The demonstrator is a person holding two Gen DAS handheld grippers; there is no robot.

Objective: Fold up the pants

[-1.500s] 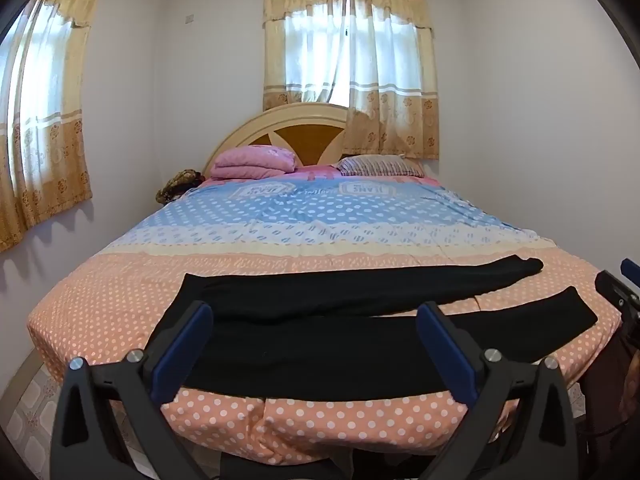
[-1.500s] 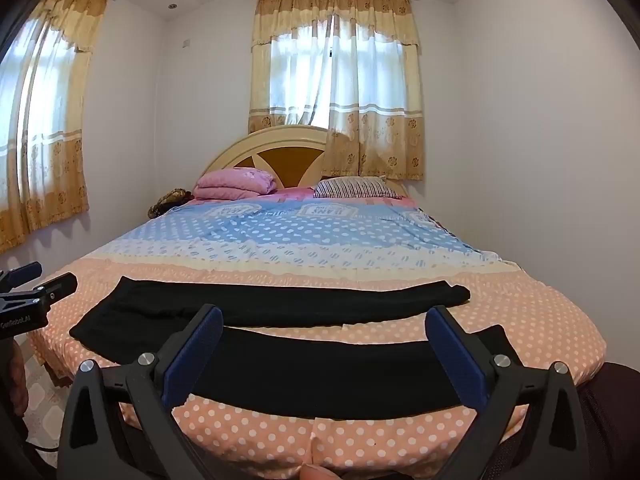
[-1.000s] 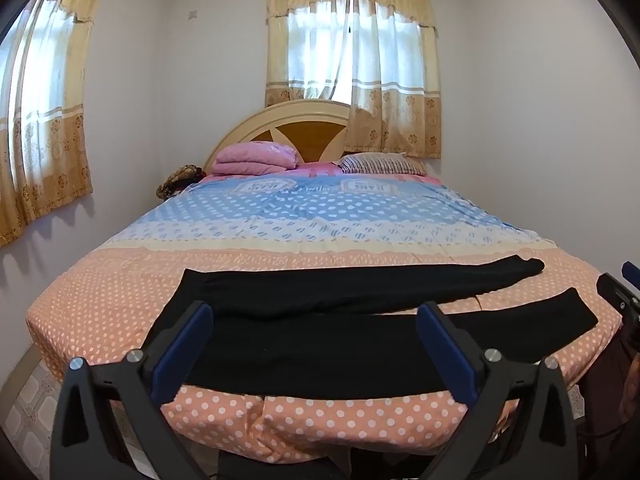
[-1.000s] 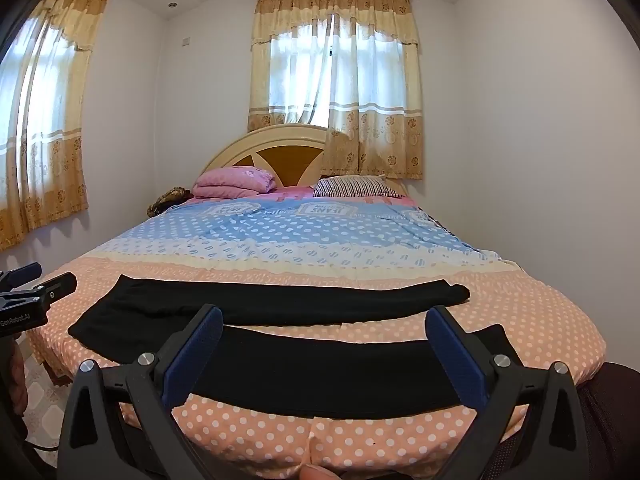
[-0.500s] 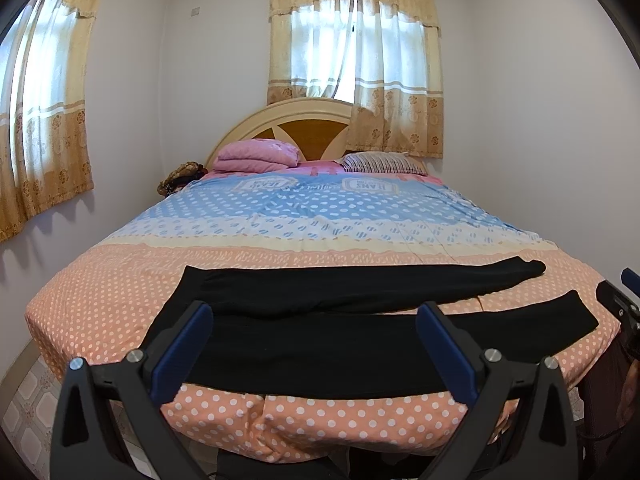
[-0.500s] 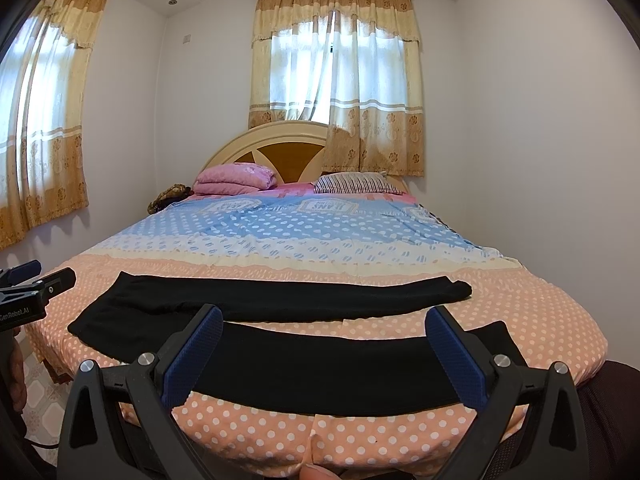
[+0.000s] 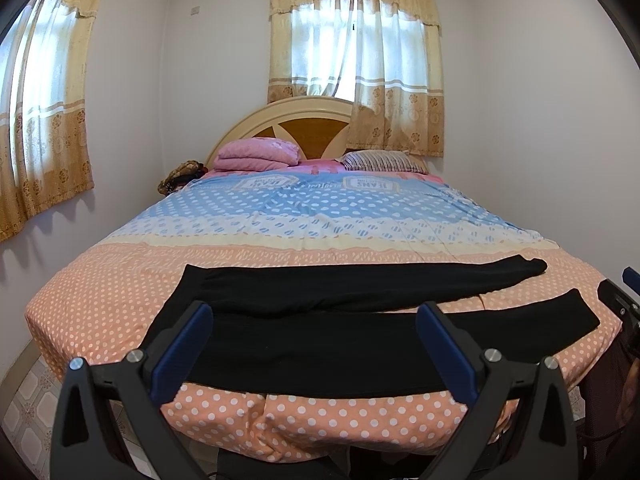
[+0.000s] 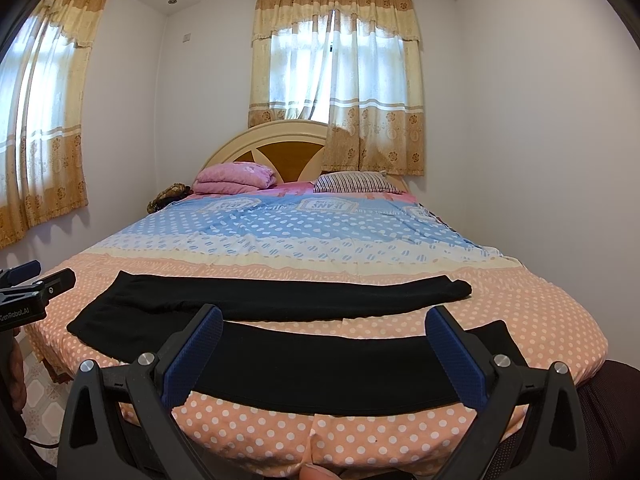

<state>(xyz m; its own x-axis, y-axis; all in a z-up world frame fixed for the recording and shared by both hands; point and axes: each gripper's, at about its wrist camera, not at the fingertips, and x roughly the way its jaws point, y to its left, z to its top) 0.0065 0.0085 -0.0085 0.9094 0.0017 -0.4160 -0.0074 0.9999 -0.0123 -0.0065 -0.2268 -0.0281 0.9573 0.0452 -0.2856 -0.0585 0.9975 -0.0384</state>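
Black pants (image 7: pixel 332 320) (image 8: pixel 304 336) lie flat across the foot of the bed, waist to the left, both legs stretched to the right with a gap between them. My left gripper (image 7: pixel 314 344) hovers open before the bed's near edge, over the waist half, holding nothing. My right gripper (image 8: pixel 320 350) is open too, in front of the nearer leg, apart from the cloth. The left gripper's tip (image 8: pixel 36 284) shows at the left edge of the right wrist view, and the right gripper's tip (image 7: pixel 620 296) at the right edge of the left wrist view.
The bed (image 7: pixel 320 240) has a dotted peach and blue cover. A folded pink blanket (image 7: pixel 256 154) and a striped pillow (image 7: pixel 384 161) sit by the headboard. Walls close in on the right and left. Tiled floor (image 7: pixel 24 412) shows at the lower left.
Both grippers have risen or tilted very slightly, so the bed sits a little lower and nearer in view. The pants have not moved.
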